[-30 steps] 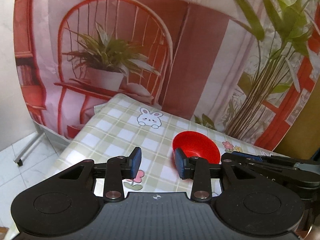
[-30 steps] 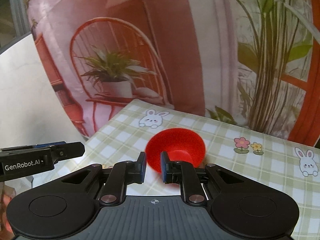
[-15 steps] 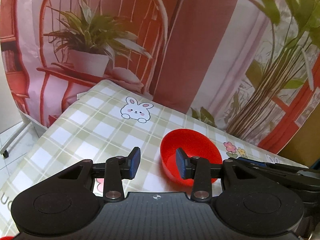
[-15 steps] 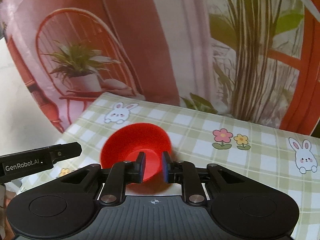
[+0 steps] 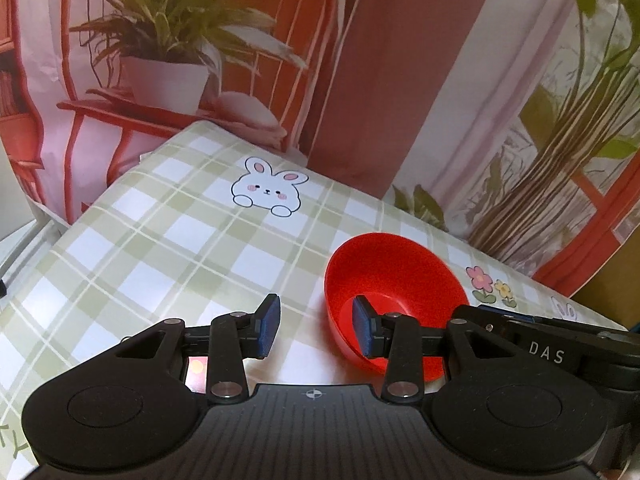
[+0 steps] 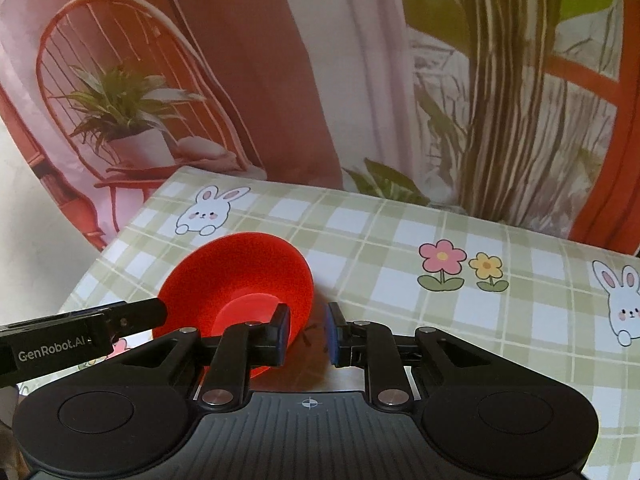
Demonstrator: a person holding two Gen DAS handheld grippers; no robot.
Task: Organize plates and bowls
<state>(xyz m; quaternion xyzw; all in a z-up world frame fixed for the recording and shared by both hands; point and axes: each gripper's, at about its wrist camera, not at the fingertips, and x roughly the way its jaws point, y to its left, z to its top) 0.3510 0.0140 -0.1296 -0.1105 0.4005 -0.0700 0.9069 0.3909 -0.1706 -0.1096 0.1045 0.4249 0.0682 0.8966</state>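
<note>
A red plastic bowl (image 5: 394, 280) sits on the checked tablecloth (image 5: 168, 236). In the left wrist view my left gripper (image 5: 316, 330) is open and empty; its right finger stands in front of the bowl's near rim. In the right wrist view the bowl (image 6: 240, 276) lies tilted, just left of my right gripper (image 6: 307, 336). That gripper is open; its left finger overlaps the bowl's right rim, and nothing is between the pads.
The tablecloth (image 6: 440, 320) has rabbit (image 6: 208, 210) and flower (image 6: 460, 264) prints. A printed backdrop (image 5: 360, 60) with a chair and plants hangs right behind the table's far edge. The table's left edge (image 5: 60, 232) drops to the floor.
My right gripper has opened and let go of the bowl, which now lies left of it. Both views have moved closer to the table.
</note>
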